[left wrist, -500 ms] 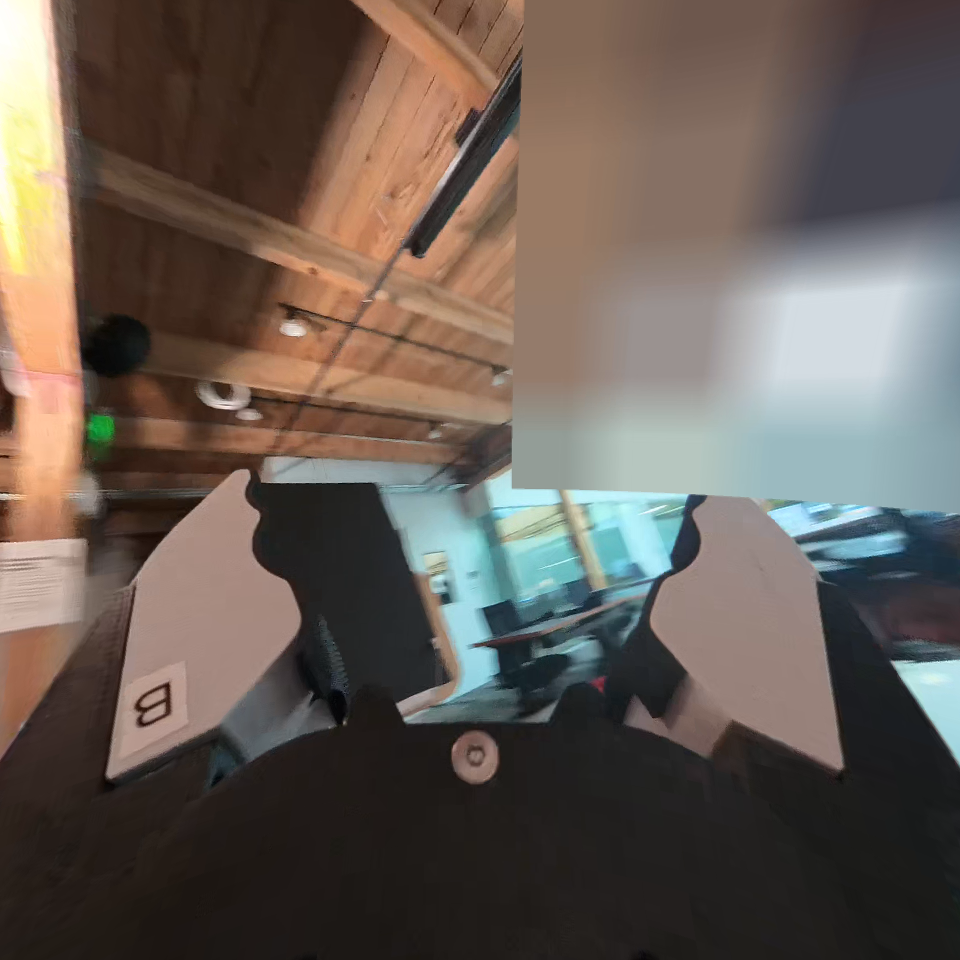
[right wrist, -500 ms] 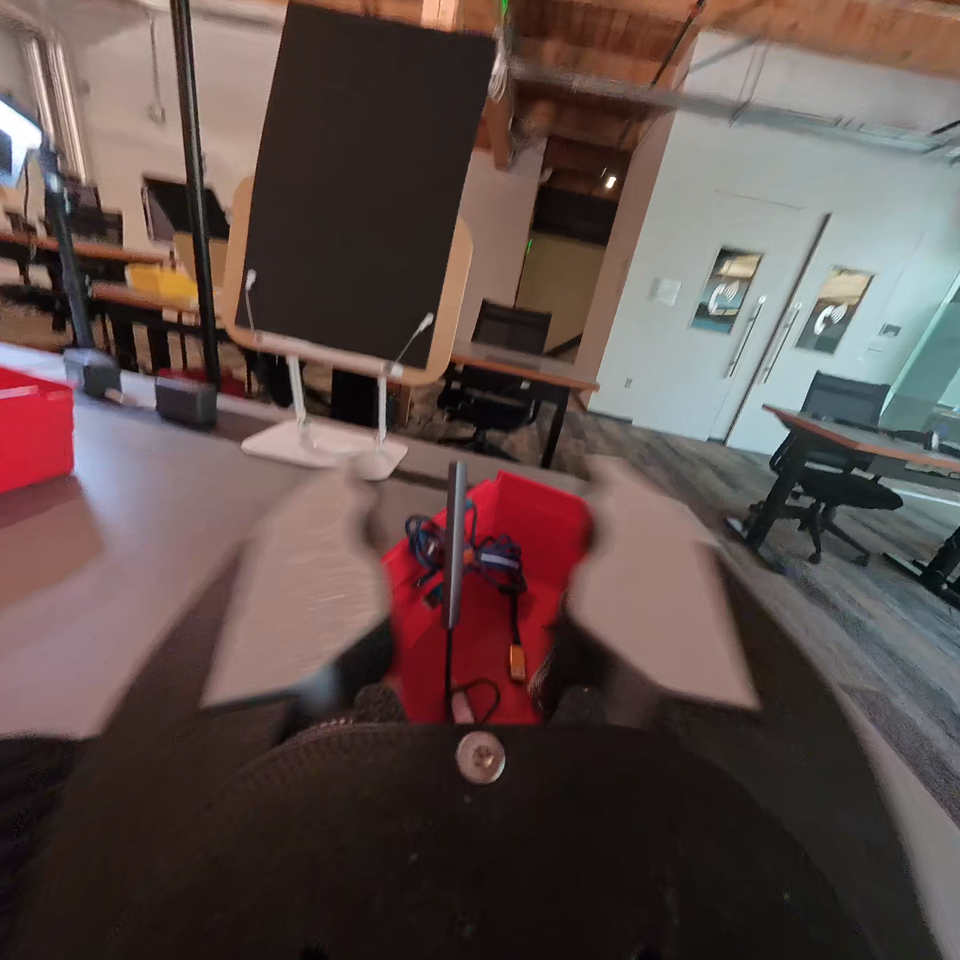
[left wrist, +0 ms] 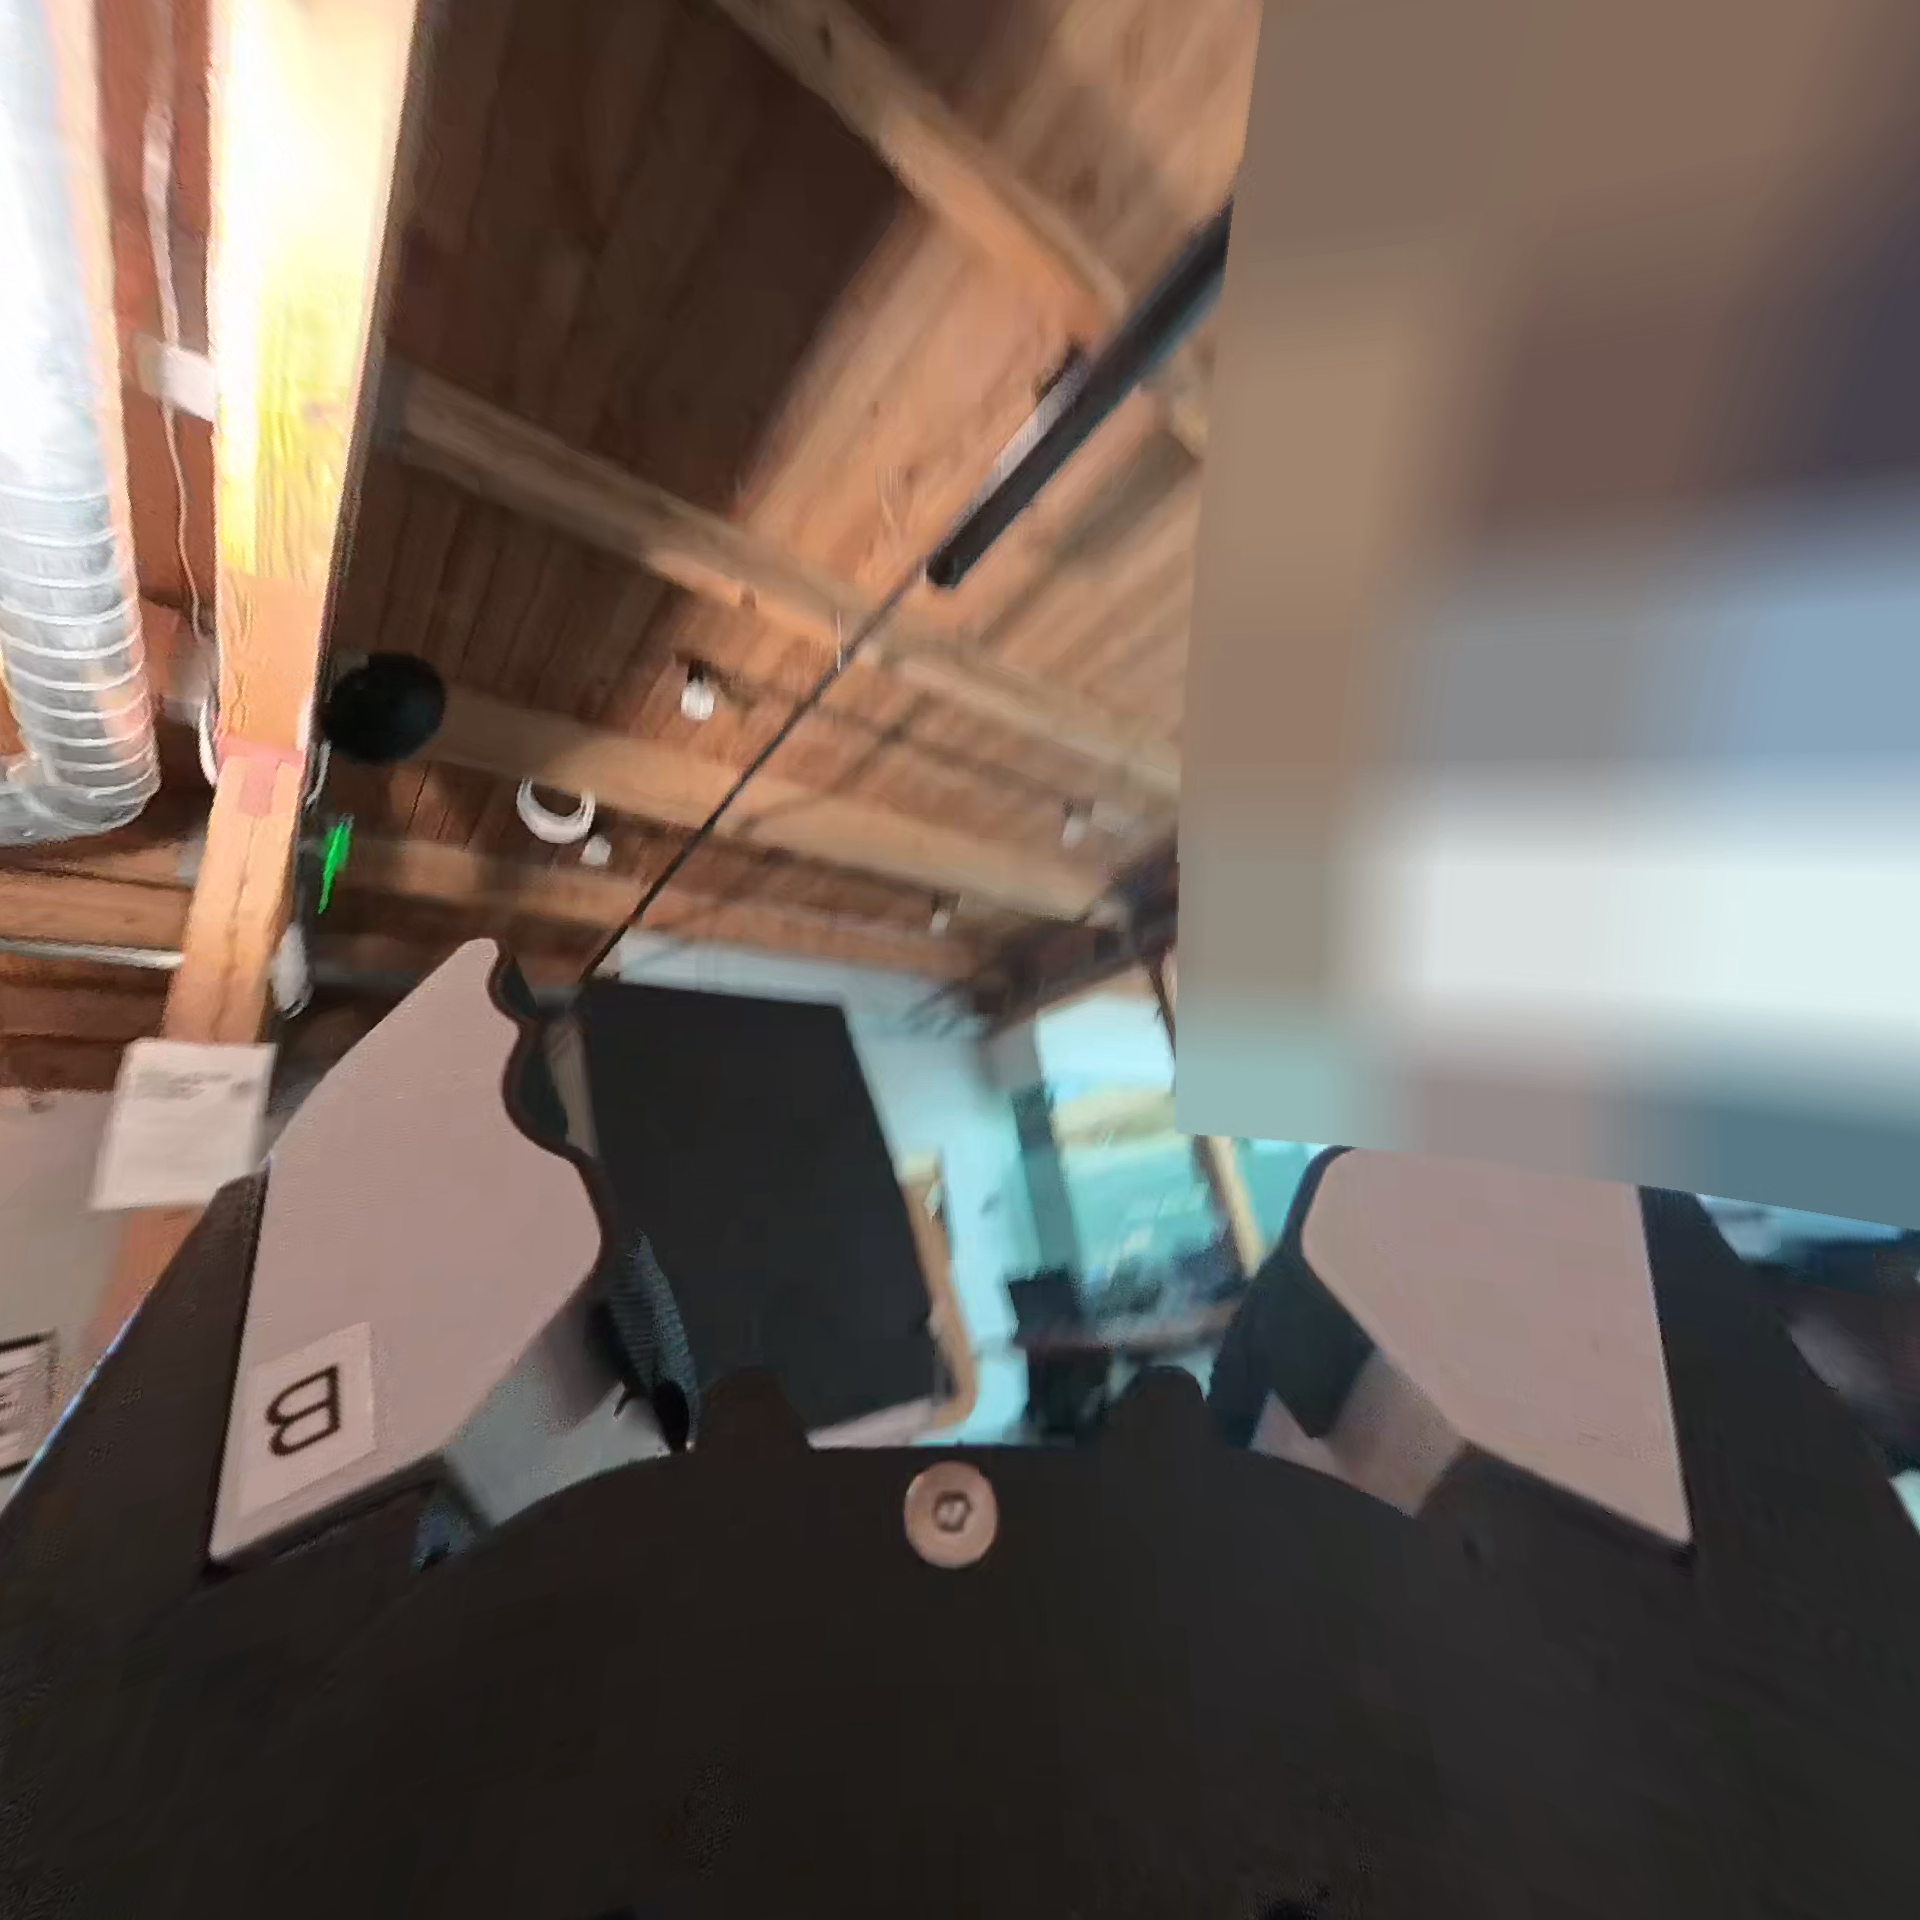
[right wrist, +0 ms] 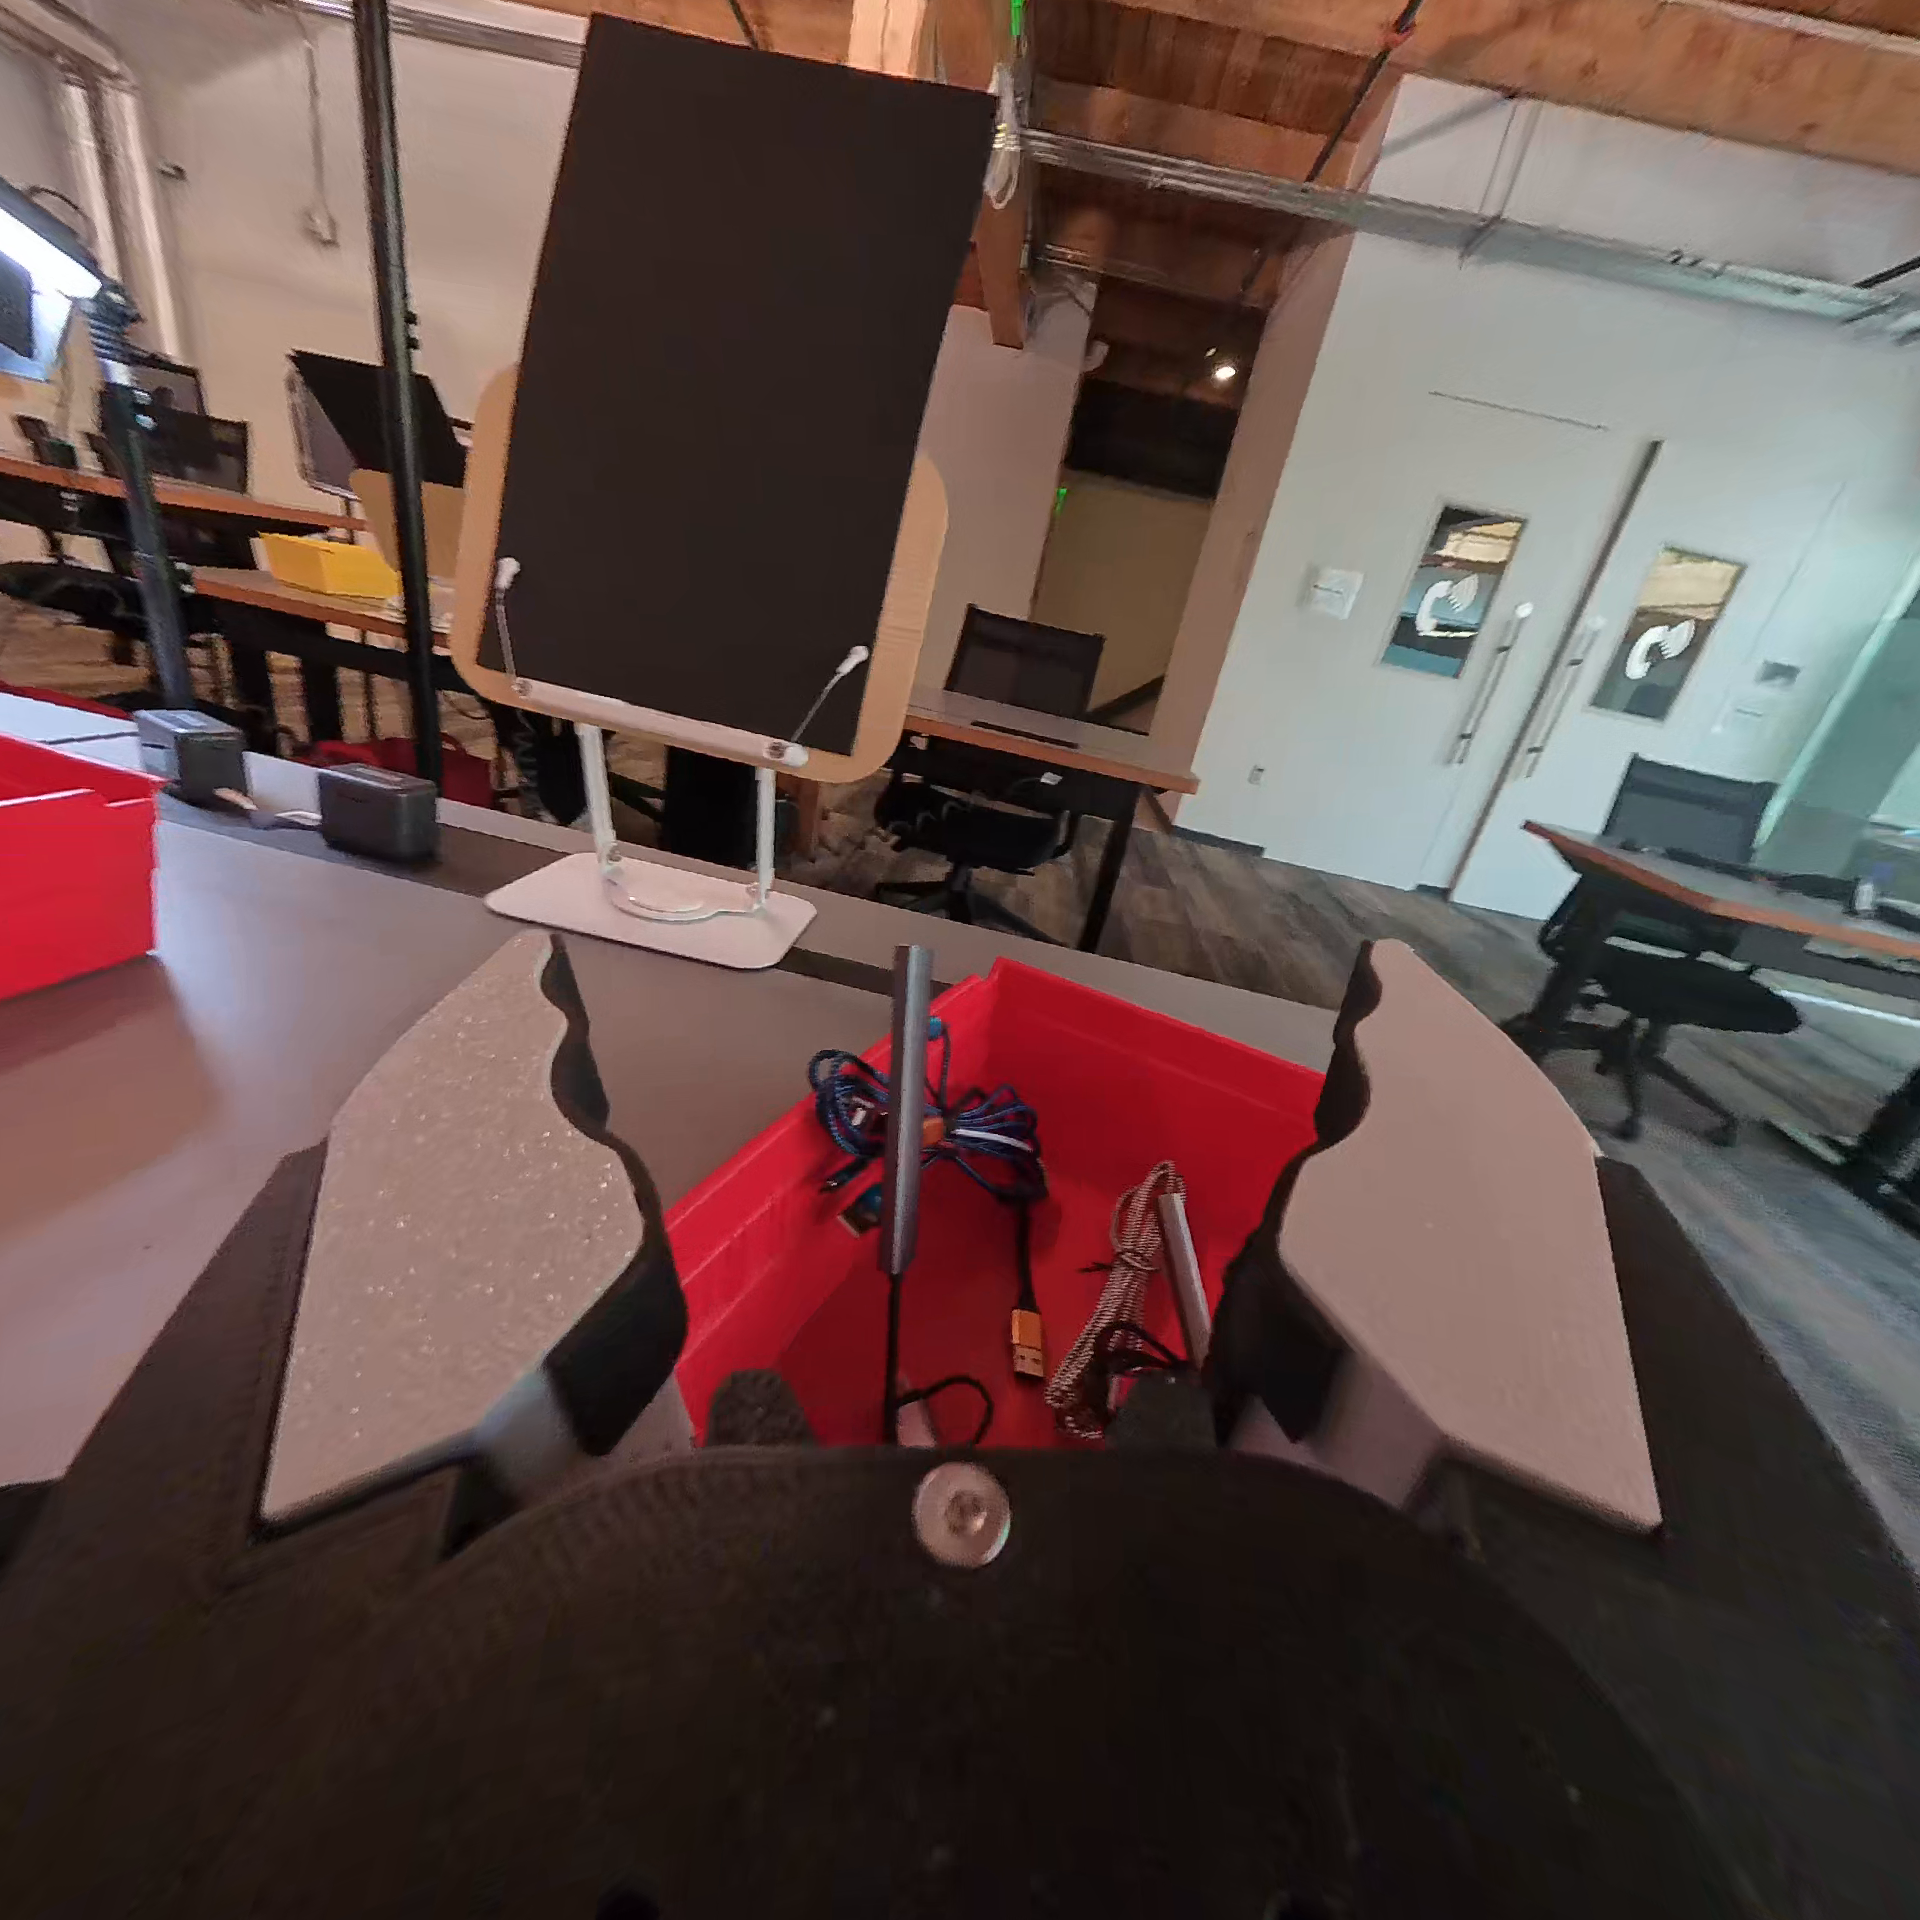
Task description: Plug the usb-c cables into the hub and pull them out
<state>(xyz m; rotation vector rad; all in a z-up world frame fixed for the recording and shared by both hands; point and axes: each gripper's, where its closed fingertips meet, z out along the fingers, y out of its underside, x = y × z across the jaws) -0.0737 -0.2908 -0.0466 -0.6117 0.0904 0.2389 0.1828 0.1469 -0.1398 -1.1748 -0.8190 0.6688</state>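
Note:
In the right wrist view a red bin (right wrist: 1143, 1023) sits on the dark table (right wrist: 208, 1091). In it a slim grey hub (right wrist: 906, 1122) stands on end, with a thin black cord running down from it. A bundled blue cable (right wrist: 982, 1127), a cable with an orange plug (right wrist: 1029, 1351), and a second grey hub (right wrist: 1184, 1268) with a braided cord lie beside it. My right gripper (right wrist: 961, 966) is open and empty, just above the bin's near side. My left gripper (left wrist: 914, 1060) is open and empty, pointing up at the wooden ceiling. The bin is not in its view.
A black panel (right wrist: 727, 416) on a white stand (right wrist: 655, 914) is at the table's far edge behind the bin. Another red bin (right wrist: 62, 883) is at the left, and small grey boxes (right wrist: 376, 810) are at the back. The table ends right of the bin, with floor and chairs beyond. The slim grey hub (right wrist: 906, 1122) sits 20 cm or so from the ends of my right fingers.
My right gripper has opened wider over the bin. The left wrist view has swung, so the black panel now shows between its fingers.

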